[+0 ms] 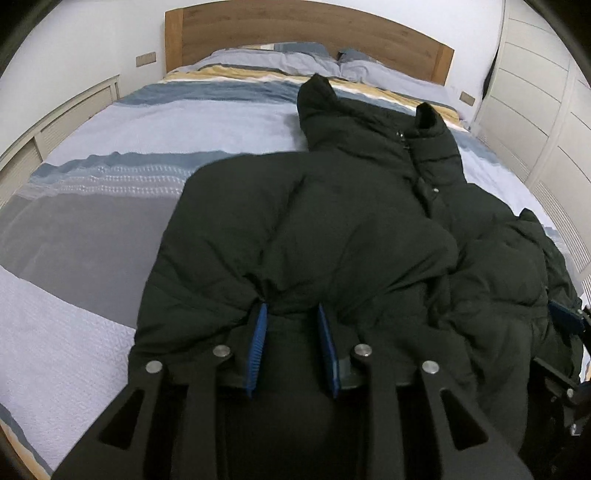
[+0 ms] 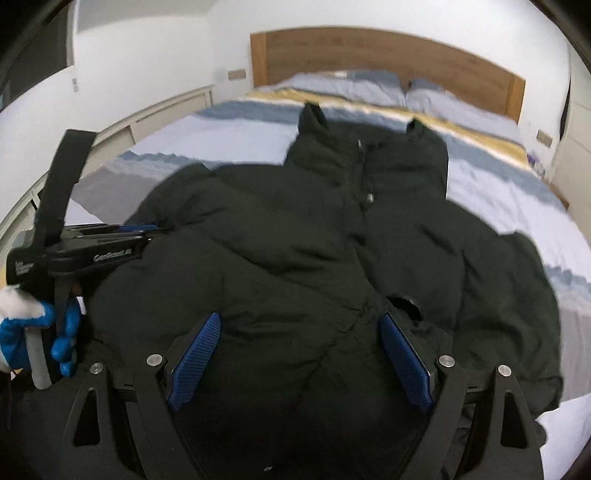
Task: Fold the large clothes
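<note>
Striped blue-grey bedspread [image 1: 110,155] under our black puffer jacket [image 1: 332,221]: left gripper [image 1: 291,314] pinching its hem fabric, right gripper [image 2: 299,325] spread wide over it, "GenRobot.AI" on the left gripper's body.

Matt black quilted cloth jacket [image 1: 332,221]; woven striped cloth bedspread [image 1: 110,206]; smooth wooden headboard [image 1: 295,33]; ribbed blue rubbery fingers [image 2: 195,354].

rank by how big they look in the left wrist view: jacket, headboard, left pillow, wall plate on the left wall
1. jacket, though it lies nearest the camera, which inflates it
2. headboard
3. left pillow
4. wall plate
</note>
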`<state>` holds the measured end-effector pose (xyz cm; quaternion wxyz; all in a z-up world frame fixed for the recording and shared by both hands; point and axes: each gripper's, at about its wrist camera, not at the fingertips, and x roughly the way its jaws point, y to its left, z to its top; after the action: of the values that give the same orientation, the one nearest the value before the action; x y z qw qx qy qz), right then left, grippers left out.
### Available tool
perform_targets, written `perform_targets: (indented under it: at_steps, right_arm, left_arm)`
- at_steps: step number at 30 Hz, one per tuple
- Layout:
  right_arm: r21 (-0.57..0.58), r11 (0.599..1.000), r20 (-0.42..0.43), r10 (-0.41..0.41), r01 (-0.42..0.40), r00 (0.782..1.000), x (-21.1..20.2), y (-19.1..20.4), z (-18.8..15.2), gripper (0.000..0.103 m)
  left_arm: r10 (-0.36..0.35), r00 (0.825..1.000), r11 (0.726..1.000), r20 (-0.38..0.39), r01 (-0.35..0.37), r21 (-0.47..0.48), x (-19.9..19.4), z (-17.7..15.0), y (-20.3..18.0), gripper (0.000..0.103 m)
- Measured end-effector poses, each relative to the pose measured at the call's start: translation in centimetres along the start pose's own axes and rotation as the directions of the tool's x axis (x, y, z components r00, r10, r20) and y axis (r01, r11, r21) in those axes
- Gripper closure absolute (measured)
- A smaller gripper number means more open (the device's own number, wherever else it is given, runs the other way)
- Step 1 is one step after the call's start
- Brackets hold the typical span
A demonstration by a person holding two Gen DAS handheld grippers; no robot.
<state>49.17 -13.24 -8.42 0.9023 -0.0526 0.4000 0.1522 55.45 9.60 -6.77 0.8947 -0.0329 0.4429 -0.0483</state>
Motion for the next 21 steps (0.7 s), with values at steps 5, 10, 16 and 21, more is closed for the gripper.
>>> perform_targets:
  at_steps: [5, 10, 16, 21]
  right_arm:
    - [0.002, 1.0, -0.058, 0.003, -0.003, 0.998, 1.9, -0.3, -0.5, 0.015]
    - [0.005, 1.0, -0.086, 0.01, -0.009, 0.996, 2.9, -0.5, -0.8, 0.015]
    - [-0.009, 1.0, -0.089, 0.007, -0.008, 0.996, 3.4, -0.4, -1.2, 0.014]
    - [-0.042, 0.999, -0.119, 0.004, -0.009, 0.993, 3.0, -0.2, -0.4, 0.014]
  left_arm:
    - [0.004, 1.0, 1.0, -0.012, -0.004, -0.006, 0.9, -0.6, 0.0, 0.075]
    - [0.013, 1.0, 1.0, -0.012, -0.013, -0.002, 1.3, -0.9, -0.2, 0.074]
    - [0.04, 0.999, 0.999, 0.005, -0.04, 0.013, 1.4, -1.4, -0.7, 0.074]
    - [0.049, 0.999, 0.999, -0.019, -0.049, 0.016, 1.5, -1.1, -0.7, 0.073]
